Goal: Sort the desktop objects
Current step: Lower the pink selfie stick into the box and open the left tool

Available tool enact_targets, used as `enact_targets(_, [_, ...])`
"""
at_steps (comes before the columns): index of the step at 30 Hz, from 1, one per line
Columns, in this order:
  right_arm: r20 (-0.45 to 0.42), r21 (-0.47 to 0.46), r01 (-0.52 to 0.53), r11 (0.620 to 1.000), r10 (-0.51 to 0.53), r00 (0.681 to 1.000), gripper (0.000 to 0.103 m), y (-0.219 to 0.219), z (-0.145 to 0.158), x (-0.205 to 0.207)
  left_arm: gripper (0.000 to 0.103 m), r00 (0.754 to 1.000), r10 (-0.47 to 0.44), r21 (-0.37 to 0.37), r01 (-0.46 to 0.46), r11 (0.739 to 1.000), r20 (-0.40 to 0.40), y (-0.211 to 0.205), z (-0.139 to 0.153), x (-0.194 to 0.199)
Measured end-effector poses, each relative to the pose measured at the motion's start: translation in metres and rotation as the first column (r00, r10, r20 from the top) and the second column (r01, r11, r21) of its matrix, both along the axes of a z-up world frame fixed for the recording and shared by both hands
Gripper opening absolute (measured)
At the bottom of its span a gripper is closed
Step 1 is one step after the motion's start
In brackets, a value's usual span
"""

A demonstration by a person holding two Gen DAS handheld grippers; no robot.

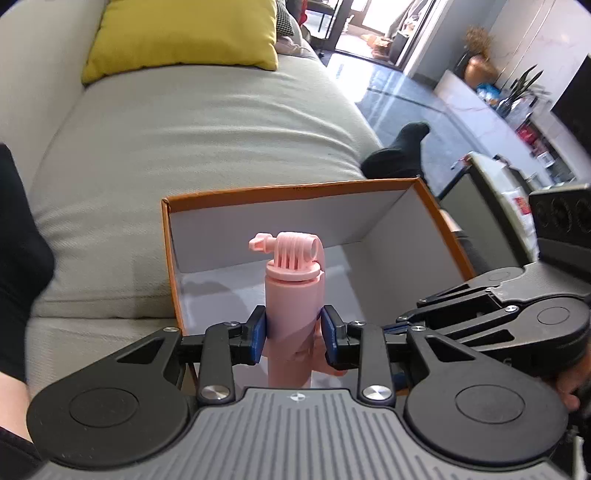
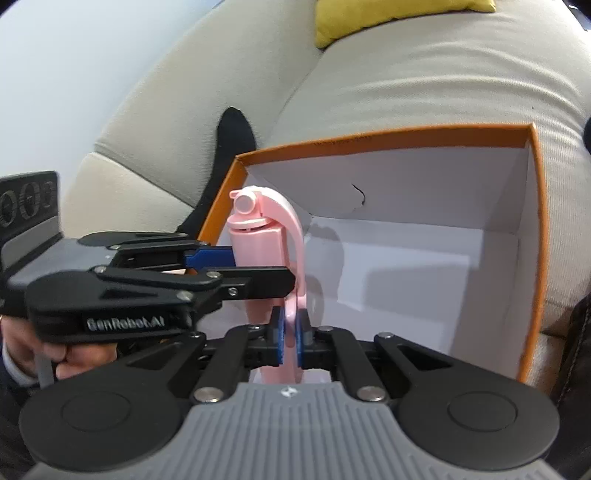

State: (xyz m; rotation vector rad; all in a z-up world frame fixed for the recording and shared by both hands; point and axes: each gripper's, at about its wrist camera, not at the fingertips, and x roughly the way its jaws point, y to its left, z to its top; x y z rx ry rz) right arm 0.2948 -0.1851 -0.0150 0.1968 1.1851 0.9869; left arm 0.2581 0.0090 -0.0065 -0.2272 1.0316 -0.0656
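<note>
Light grey fabric sofa fills most of both views, w/ yellow cushion against backrest. Dark glossy floor to the right, strong glare on it. Bright doorway at far end, daylight coming in. White low cabinet along right wall, cluttered top, dried plant in brown vase. Pale wall behind sofa.

I can read "GenRobot.AI" in white letters on the side of my left gripper; nothing else is legible.
</note>
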Motion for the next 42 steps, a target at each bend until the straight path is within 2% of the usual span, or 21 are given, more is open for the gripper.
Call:
enact_targets(4, [-0.042,0.001,0.053,0.999,-0.052,0.998,0.006,0.002,0.000,0.005,0.037,0.999,0.034,-0.004,-0.034,0.999,0.015,0.006,0.002,-0.003])
enact_targets(6, [-0.011,-0.066,0.072,0.995,-0.073,0.997,0.007,0.008,0.001,0.004,0.049,0.999,0.039,-0.010,-0.039,0.999,0.029,0.010,0.007,-0.009])
enact_targets(7, [-0.017,-0.083,0.083,0.993,-0.085,0.996,0.007,0.009,-0.002,0.005,0.060,0.999,0.026,-0.028,-0.025,0.999,0.047,0.012,0.011,-0.013])
enact_targets(8, [-0.036,-0.093,0.094,0.991,-0.097,0.995,0.007,0.010,-0.005,0.007,0.061,0.998,0.008,-0.042,-0.005,0.999,0.063,0.014,0.014,-0.016])
enact_targets(13, [-0.060,-0.114,0.131,0.985,-0.138,0.989,0.007,0.020,-0.003,0.008,0.061,0.992,0.018,-0.070,-0.009,0.998,0.127,0.022,0.031,-0.035])
enact_targets(16, [-0.062,-0.141,0.191,0.972,-0.201,0.978,0.007,0.030,-0.003,0.010,0.061,0.980,0.039,-0.094,-0.021,0.995,0.194,0.029,0.040,-0.054])
enact_targets(19, [-0.009,-0.183,0.204,0.962,-0.209,0.978,0.008,0.048,0.005,0.004,0.061,0.969,0.078,-0.112,-0.053,0.992,0.233,0.039,0.044,-0.074])
enact_targets(26, [-0.078,-0.158,0.215,0.964,-0.229,0.970,0.012,0.065,0.005,0.000,0.061,0.948,0.186,-0.137,-0.155,0.978,0.259,0.064,0.041,-0.104])
enact_targets(31, [-0.081,-0.134,0.186,0.973,-0.197,0.977,0.015,0.056,0.006,-0.008,0.061,0.935,0.238,-0.175,-0.196,0.965,0.263,0.079,0.039,-0.122])
enact_targets(34, [-0.038,-0.157,0.179,0.971,-0.187,0.982,0.015,0.049,0.013,-0.016,0.061,0.933,0.255,-0.171,-0.216,0.961,0.255,0.082,0.036,-0.132])
enact_targets(38, [0.020,-0.179,0.180,0.967,-0.179,0.984,0.015,0.039,0.014,-0.026,0.061,0.944,0.244,-0.120,-0.222,0.968,0.221,0.078,0.030,-0.140])
enact_targets(42, [0.176,-0.174,0.169,0.970,-0.138,0.975,0.016,0.041,0.026,-0.050,0.061,0.947,0.237,-0.088,-0.223,0.971,0.217,0.069,0.032,-0.159])
